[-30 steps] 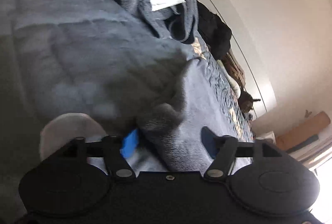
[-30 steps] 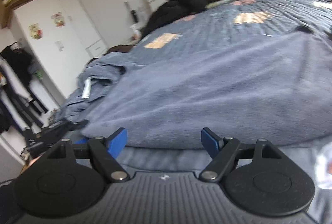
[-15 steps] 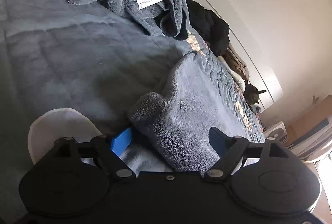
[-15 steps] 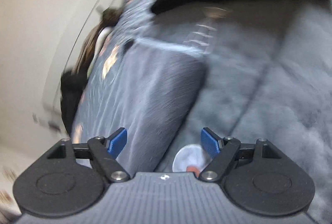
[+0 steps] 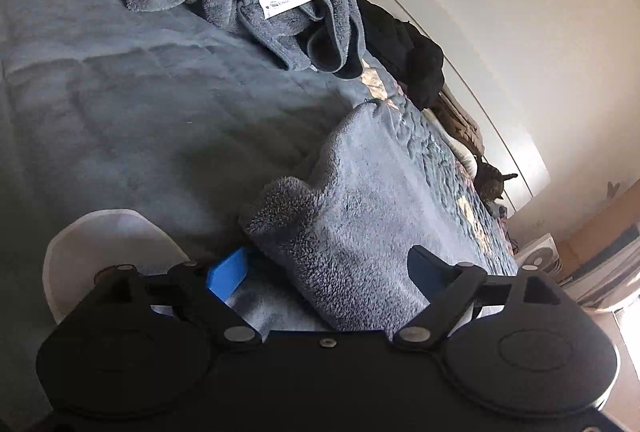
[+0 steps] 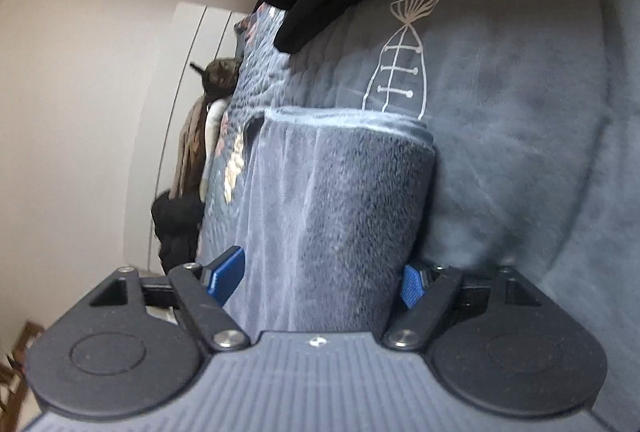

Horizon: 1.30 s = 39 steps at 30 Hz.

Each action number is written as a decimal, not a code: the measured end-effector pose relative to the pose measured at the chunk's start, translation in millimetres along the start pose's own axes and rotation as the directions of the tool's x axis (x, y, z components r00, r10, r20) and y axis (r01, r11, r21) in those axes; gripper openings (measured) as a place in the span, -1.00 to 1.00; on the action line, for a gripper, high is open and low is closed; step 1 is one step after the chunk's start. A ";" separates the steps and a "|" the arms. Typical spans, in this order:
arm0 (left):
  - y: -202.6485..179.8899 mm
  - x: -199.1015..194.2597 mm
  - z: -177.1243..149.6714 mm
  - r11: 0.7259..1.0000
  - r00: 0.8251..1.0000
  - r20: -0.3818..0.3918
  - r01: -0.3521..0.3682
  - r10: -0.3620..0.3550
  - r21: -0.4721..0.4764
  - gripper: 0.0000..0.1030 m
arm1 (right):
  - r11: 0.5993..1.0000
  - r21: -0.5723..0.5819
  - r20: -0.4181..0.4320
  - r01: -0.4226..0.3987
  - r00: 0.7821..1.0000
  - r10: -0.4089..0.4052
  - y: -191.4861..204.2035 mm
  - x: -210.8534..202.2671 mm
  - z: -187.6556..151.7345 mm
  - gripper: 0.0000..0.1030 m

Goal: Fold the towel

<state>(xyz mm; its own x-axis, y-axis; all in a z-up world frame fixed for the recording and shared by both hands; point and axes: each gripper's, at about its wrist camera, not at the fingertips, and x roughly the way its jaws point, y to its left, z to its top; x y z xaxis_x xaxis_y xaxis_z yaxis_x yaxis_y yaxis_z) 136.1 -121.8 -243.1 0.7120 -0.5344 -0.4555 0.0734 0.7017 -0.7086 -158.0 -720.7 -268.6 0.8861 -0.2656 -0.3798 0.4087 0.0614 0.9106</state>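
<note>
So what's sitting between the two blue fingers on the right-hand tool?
In the right wrist view, the folded grey towel fills the gap between the right gripper's open fingers, lying on the grey blanket.

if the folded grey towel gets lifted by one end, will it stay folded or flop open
The folded towel is thick, fluffy pile, so it probably sags rather than holding flat. Its rounded, loose corner suggests the layers could slide open. Probably light, and the fuzzy surface should grip, not slip.

Fluffy grey towel [image 5: 352, 216] lies folded on bed.
</note>
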 end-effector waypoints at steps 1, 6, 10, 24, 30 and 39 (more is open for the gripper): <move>-0.6 1.4 0.8 1.000 1.000 -0.001 0.000 0.000 -0.005 0.67 | 1.000 0.007 0.003 0.002 1.000 -0.002 0.2 0.8 0.6 0.51; -4.7 6.2 4.3 0.998 0.999 -0.009 0.030 -0.030 -0.048 0.64 | 1.000 0.007 0.032 -0.022 0.999 0.022 7.2 -1.8 0.5 0.48; -1.3 12.7 3.8 0.996 1.000 -0.016 -0.005 0.004 -0.091 -0.08 | 0.997 -0.005 0.020 0.071 0.997 -0.071 11.3 4.5 -0.2 -0.75; -33.1 -55.7 54.3 0.996 0.997 -0.005 0.072 -0.072 -0.061 -0.74 | 0.995 0.095 -0.016 0.019 1.000 -0.017 63.9 -56.3 -5.9 -0.80; -3.7 -85.2 51.6 0.998 0.996 -0.086 0.004 -0.010 -0.060 -0.74 | 0.983 0.067 -0.081 0.171 0.983 -0.165 45.9 -87.0 -18.2 -0.80; 35.8 -101.9 27.4 0.995 0.983 -0.166 -0.086 0.078 -0.040 -0.70 | 0.966 -0.004 -0.094 0.259 0.962 -0.258 5.5 -122.5 -47.1 -0.76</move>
<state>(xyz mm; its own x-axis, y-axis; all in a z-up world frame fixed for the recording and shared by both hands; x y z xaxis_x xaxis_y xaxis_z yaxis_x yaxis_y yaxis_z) 85.4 -29.3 -207.2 0.5901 -0.5484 -0.5925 -0.0163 0.7257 -0.6879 -254.1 -642.5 -224.8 0.7671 -0.1808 -0.6155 0.6250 -0.0056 0.7806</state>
